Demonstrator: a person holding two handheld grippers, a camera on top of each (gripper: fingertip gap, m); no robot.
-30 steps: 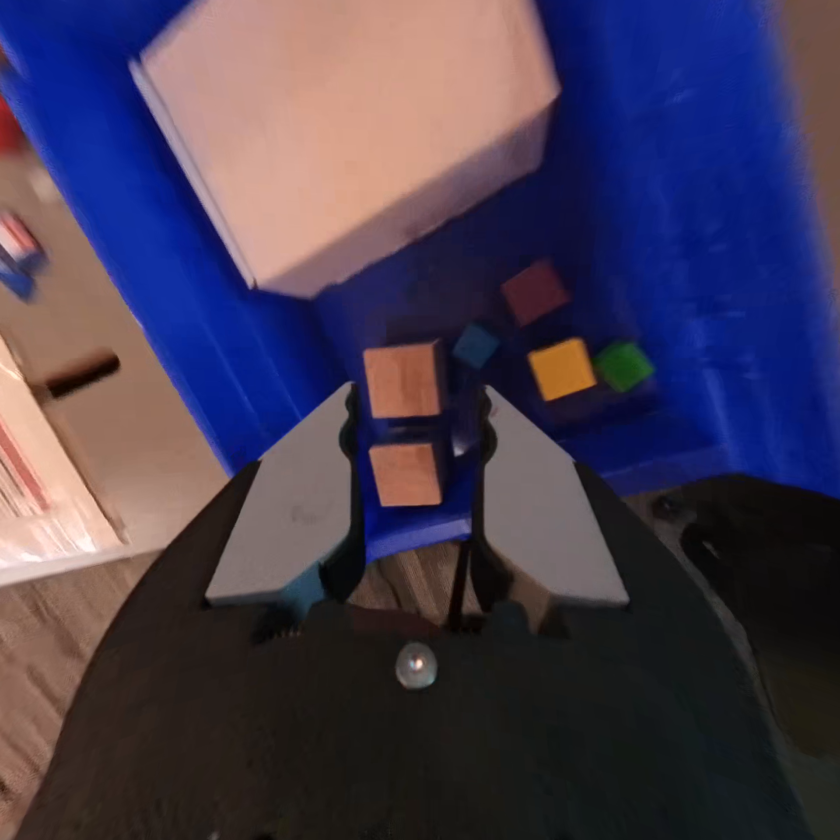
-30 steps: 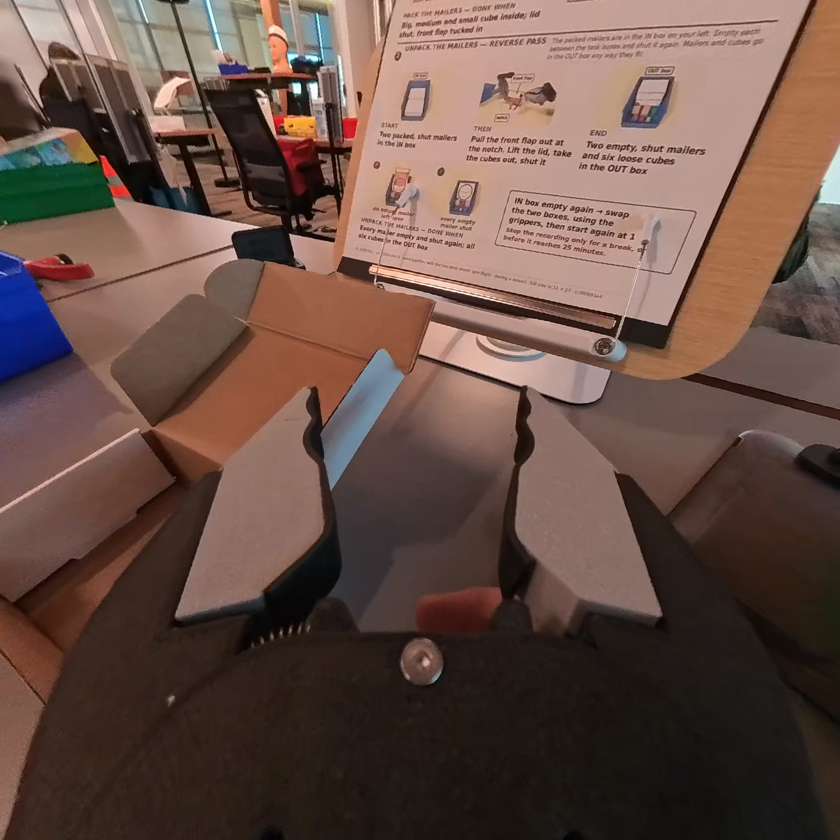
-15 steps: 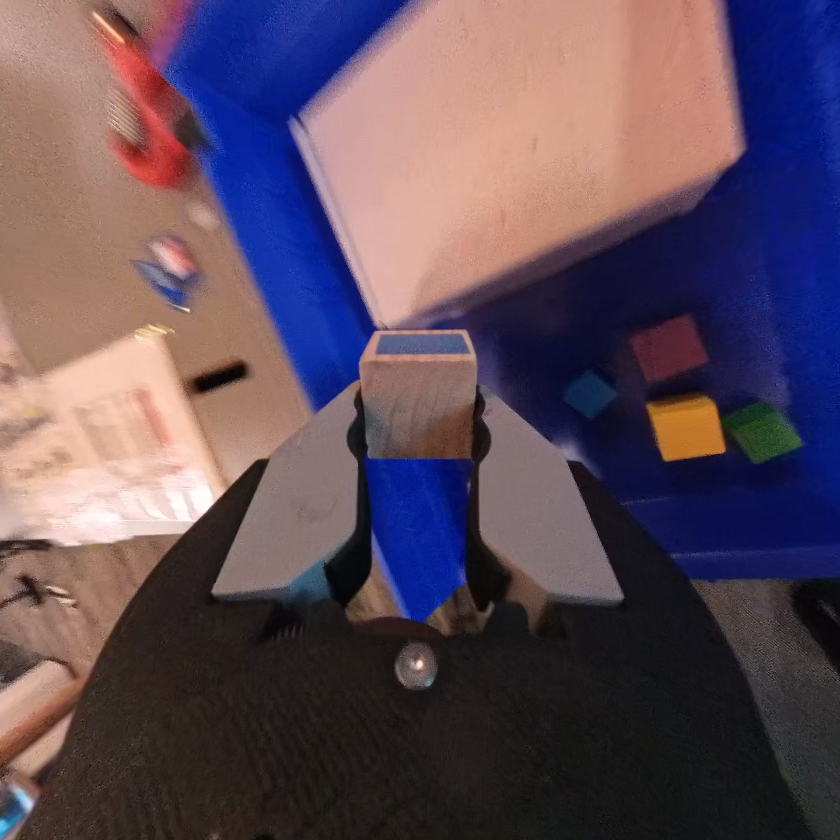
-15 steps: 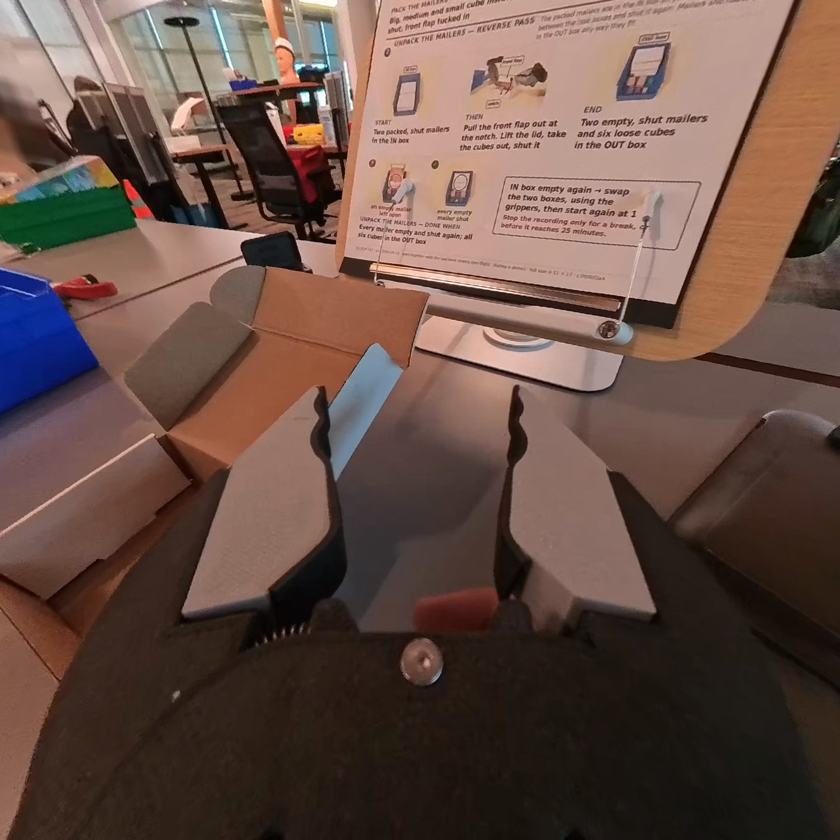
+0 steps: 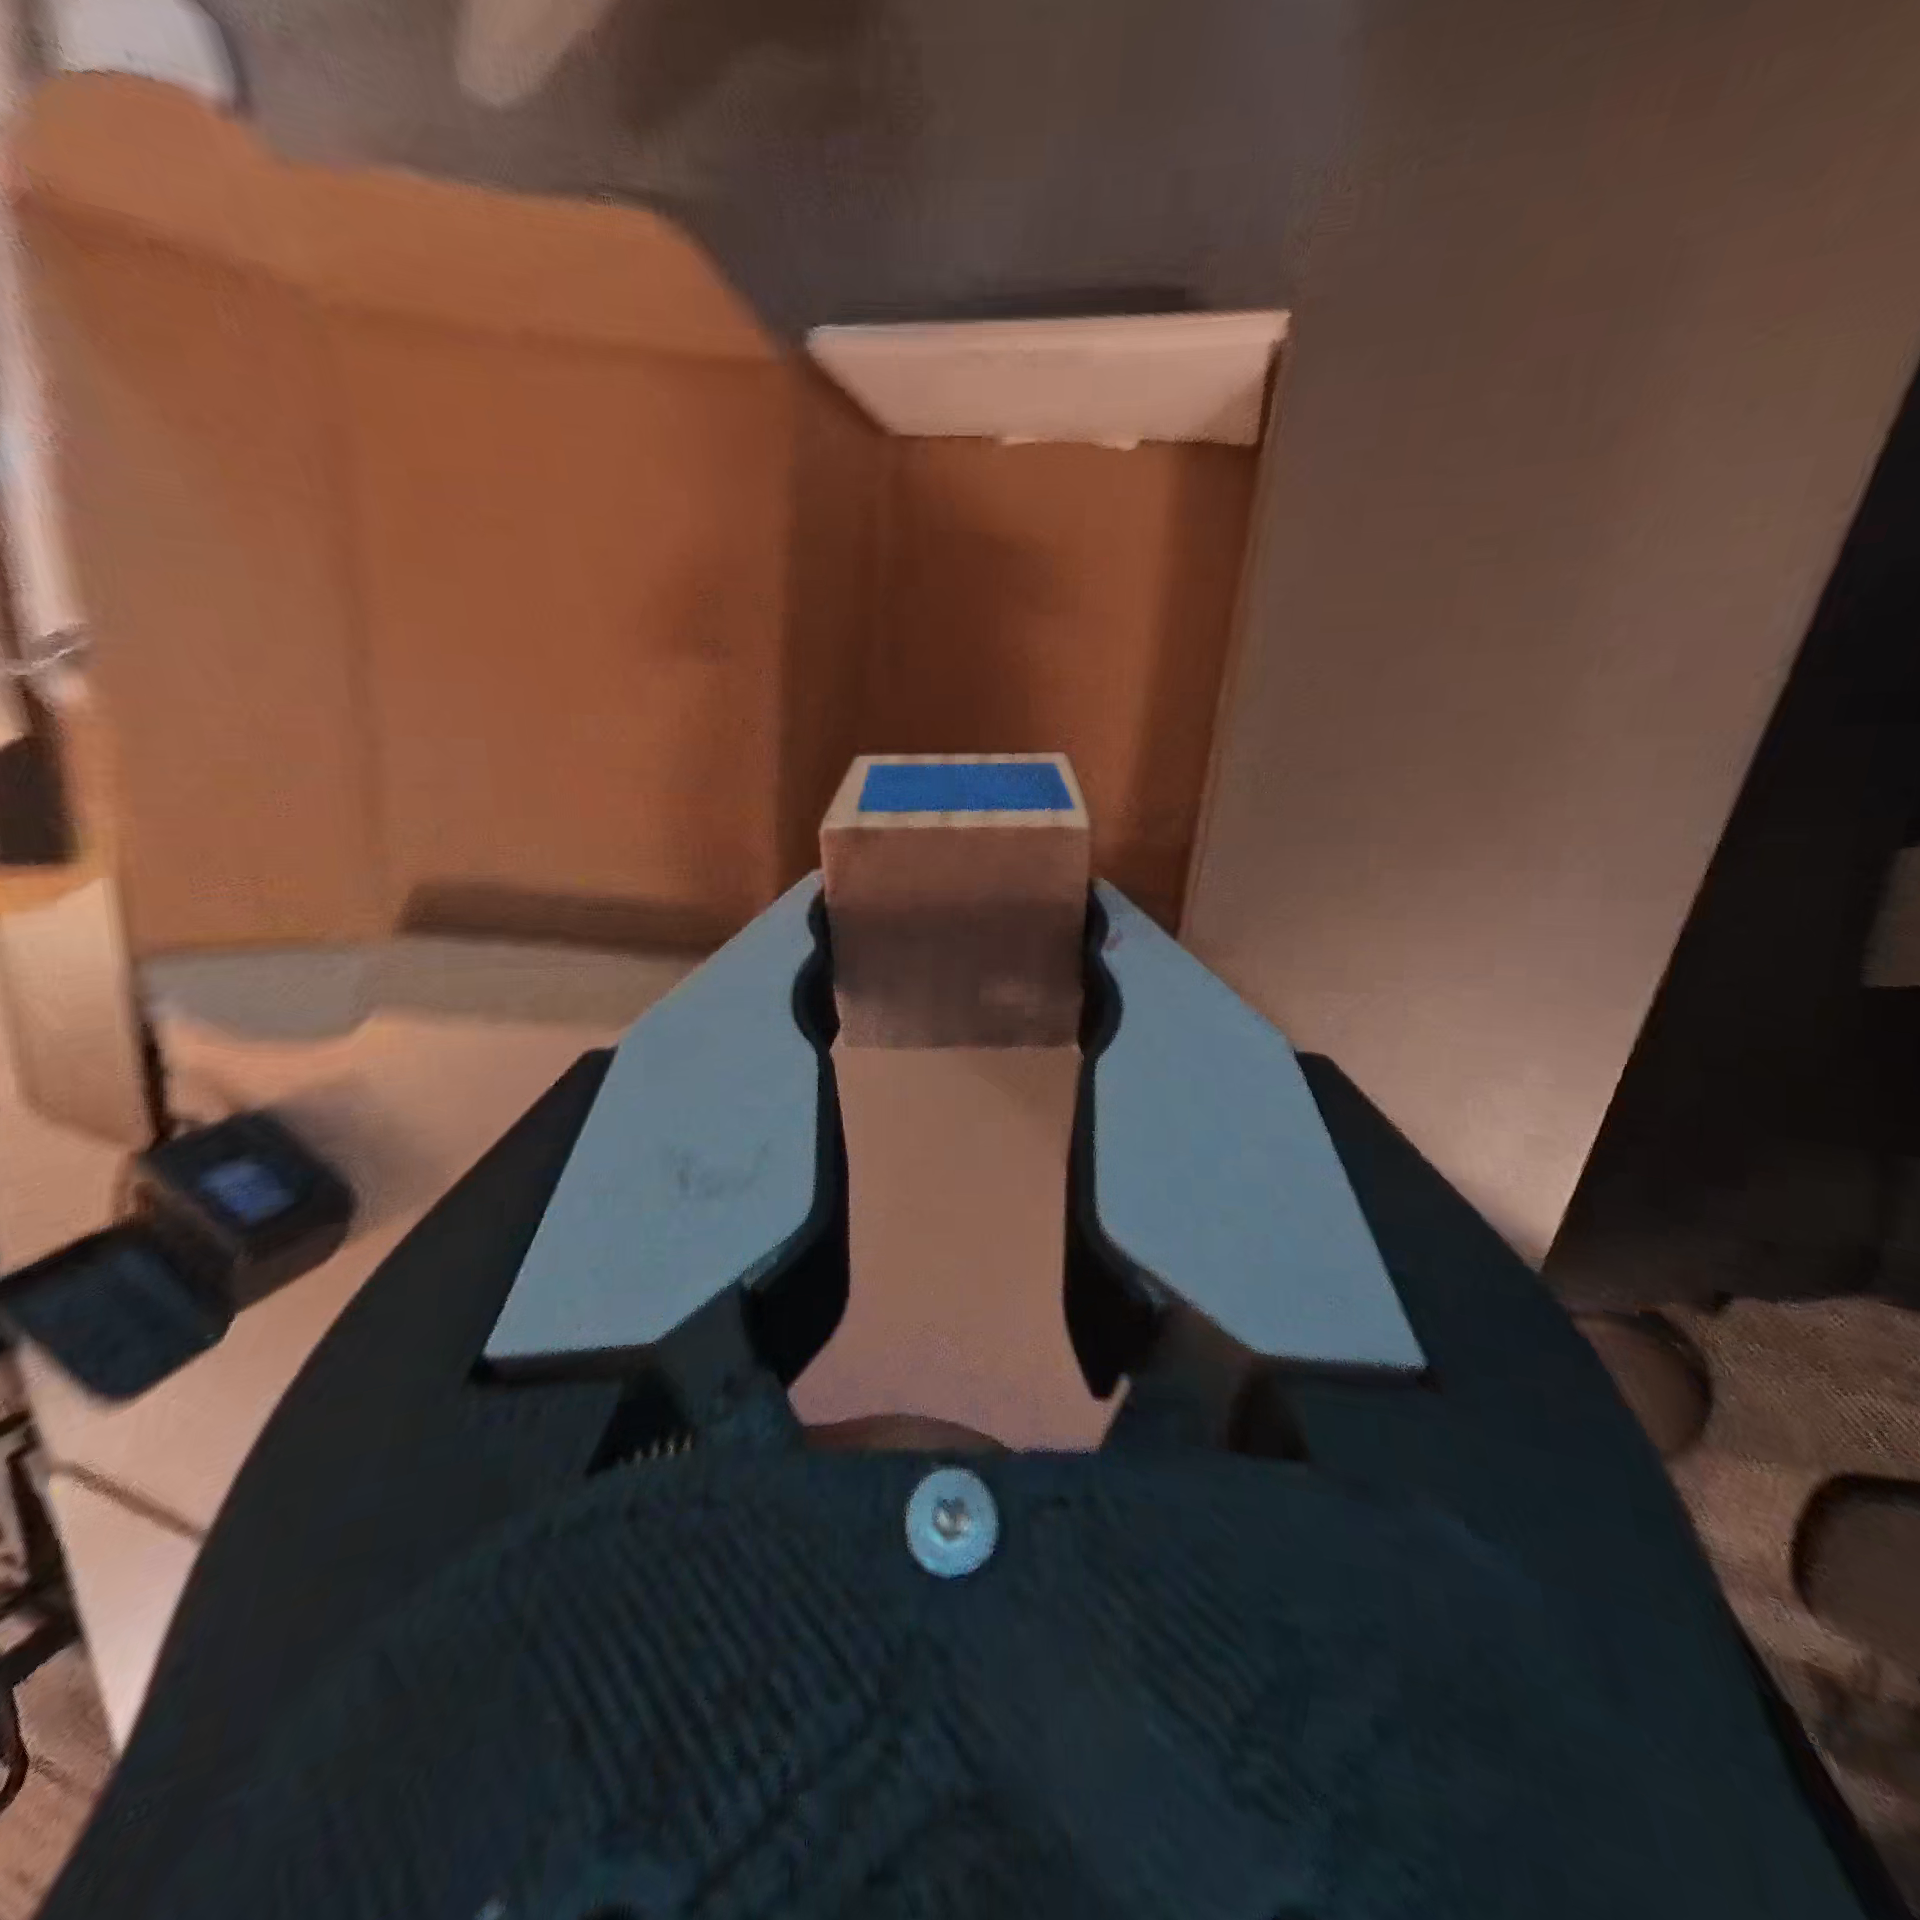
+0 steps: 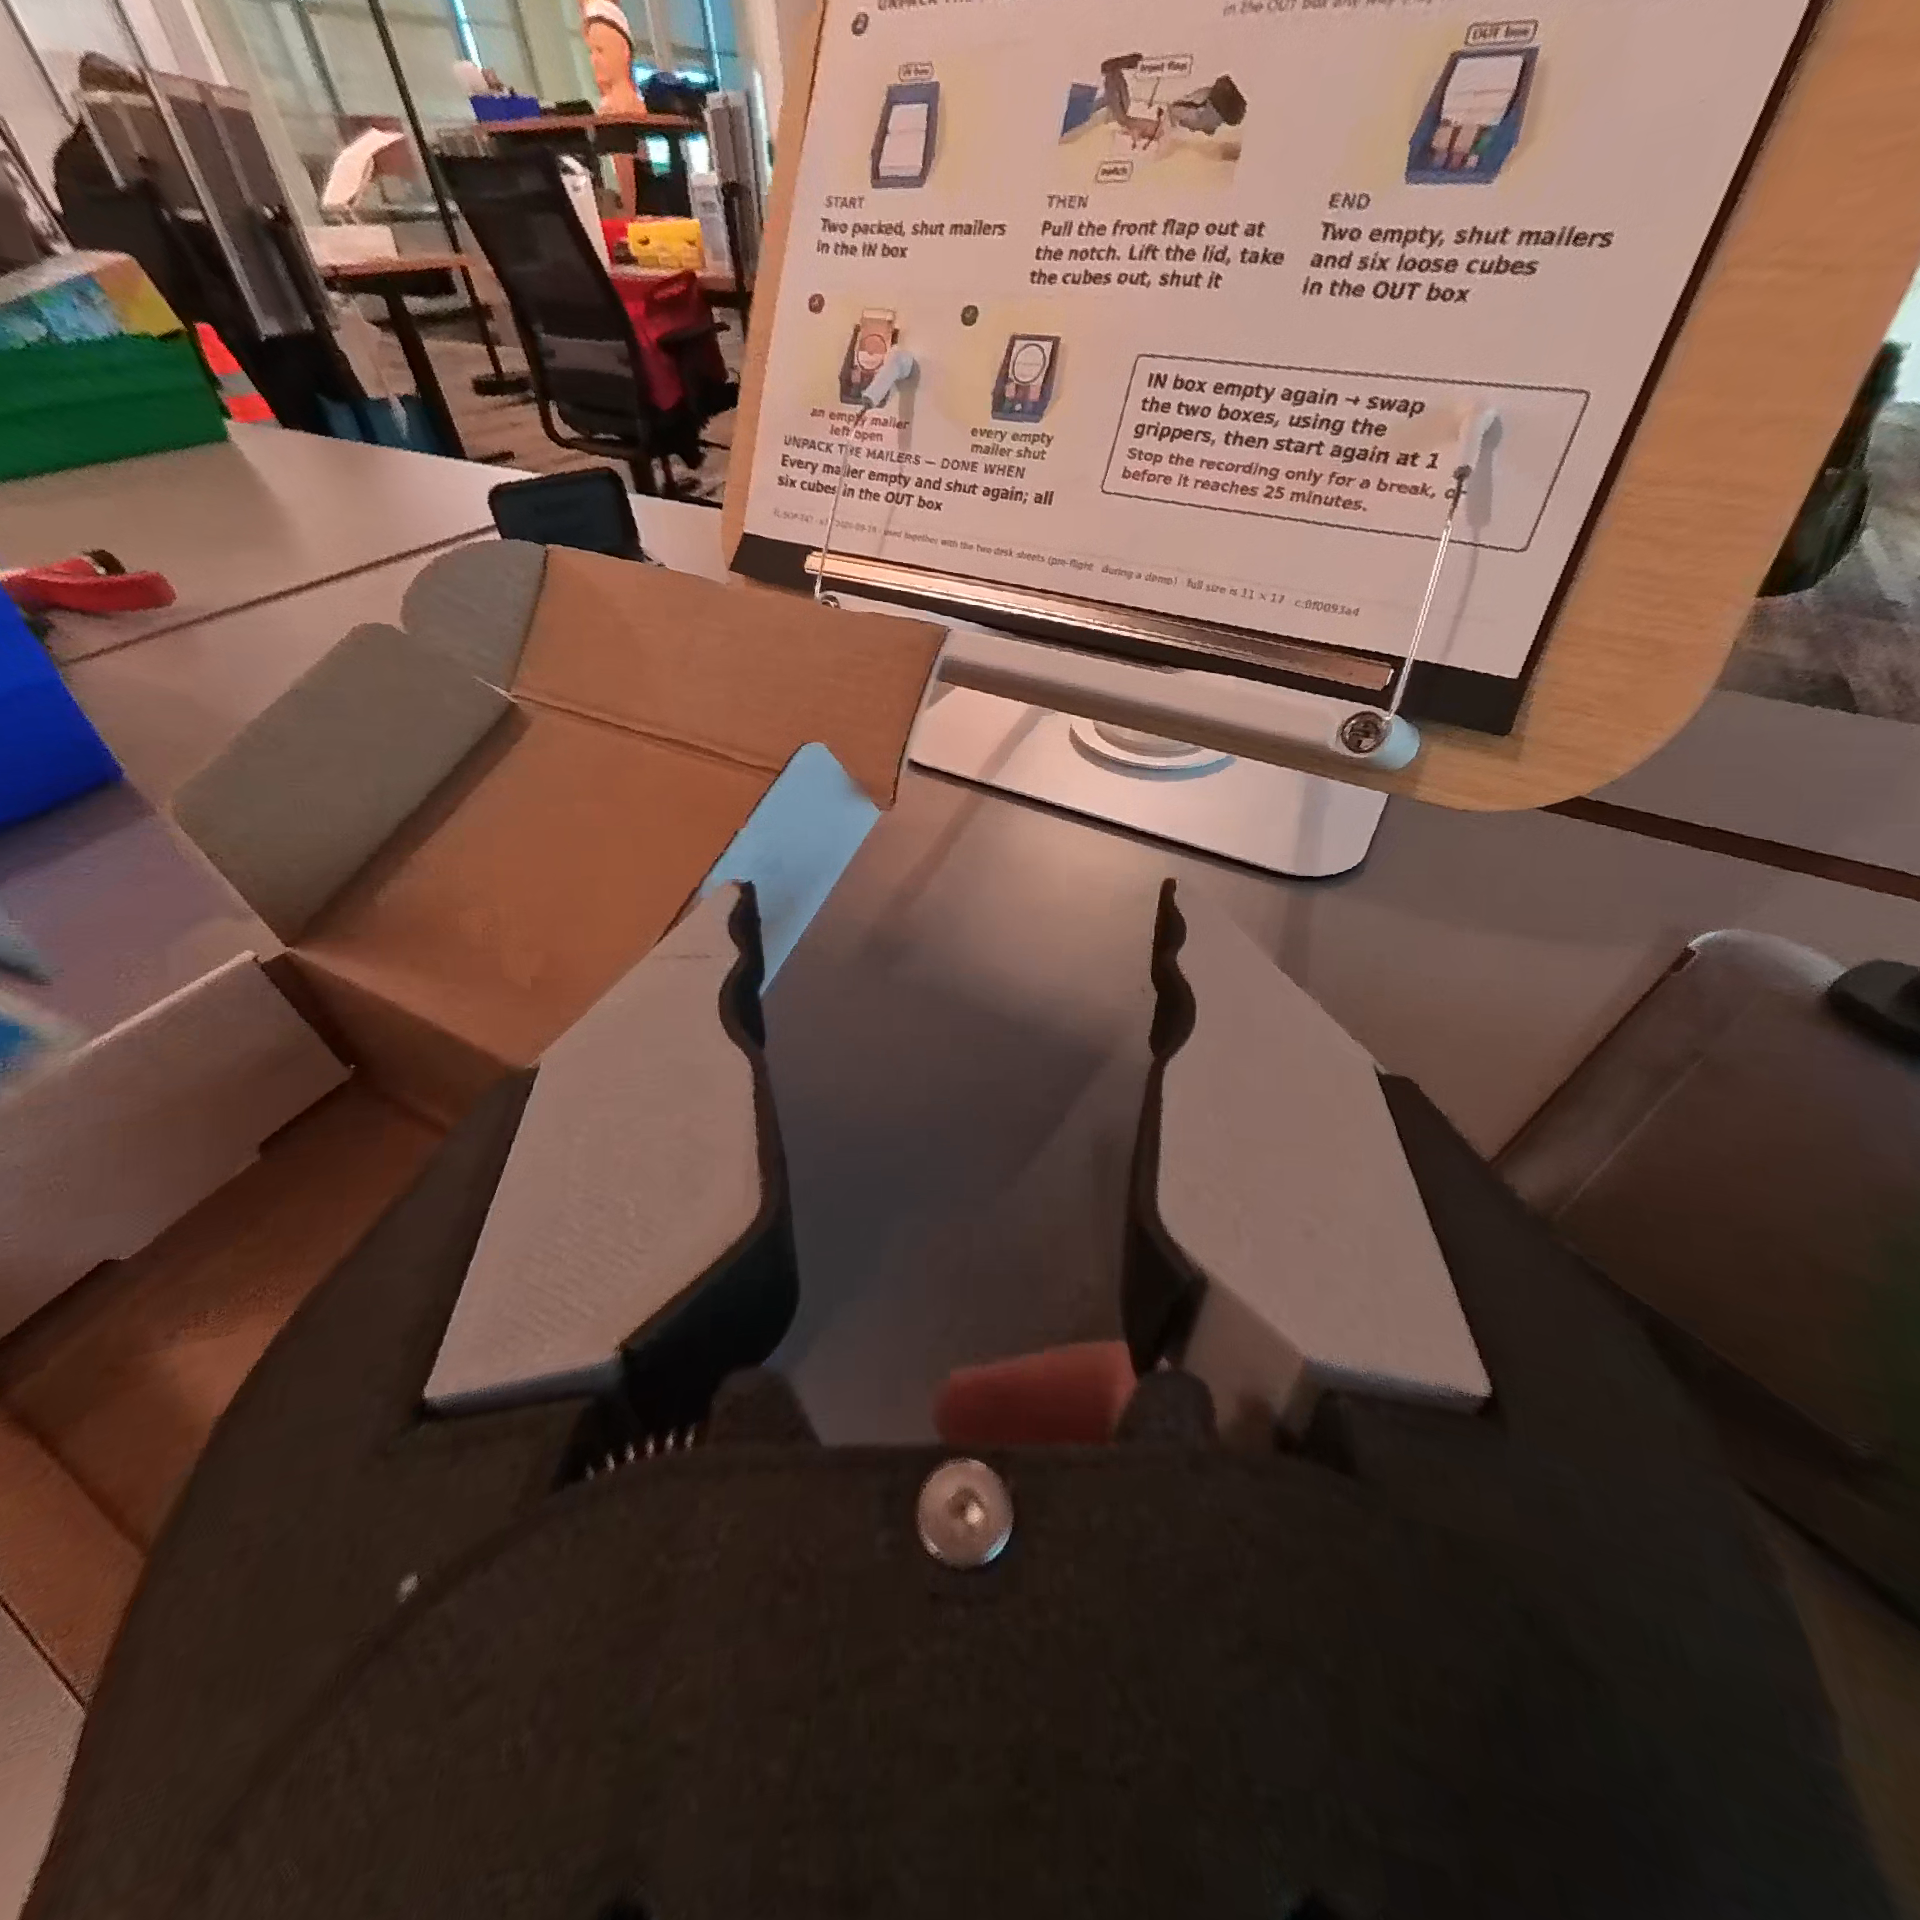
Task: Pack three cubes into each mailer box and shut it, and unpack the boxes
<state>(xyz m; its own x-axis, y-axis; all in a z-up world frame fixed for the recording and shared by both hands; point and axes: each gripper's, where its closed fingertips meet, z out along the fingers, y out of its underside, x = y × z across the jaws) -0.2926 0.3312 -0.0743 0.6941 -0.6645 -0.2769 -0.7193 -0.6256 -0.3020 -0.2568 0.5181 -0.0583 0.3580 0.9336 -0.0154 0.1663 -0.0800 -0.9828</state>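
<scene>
Cube | clamped between left claw tips | right claw empty

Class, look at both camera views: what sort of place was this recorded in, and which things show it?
Probably an open-plan office or lab used for recording demonstrations: a black mesh office chair beside background desks, a printed instruction sheet on a wooden stand, and an open brown cardboard mailer box on the grey table.

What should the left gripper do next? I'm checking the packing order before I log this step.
Probably carry on forward and lower the wooden cube into the open mailer box. The left gripper is shut on it, the brown interior lies just ahead, and the right gripper is open and empty beside the box.
</scene>
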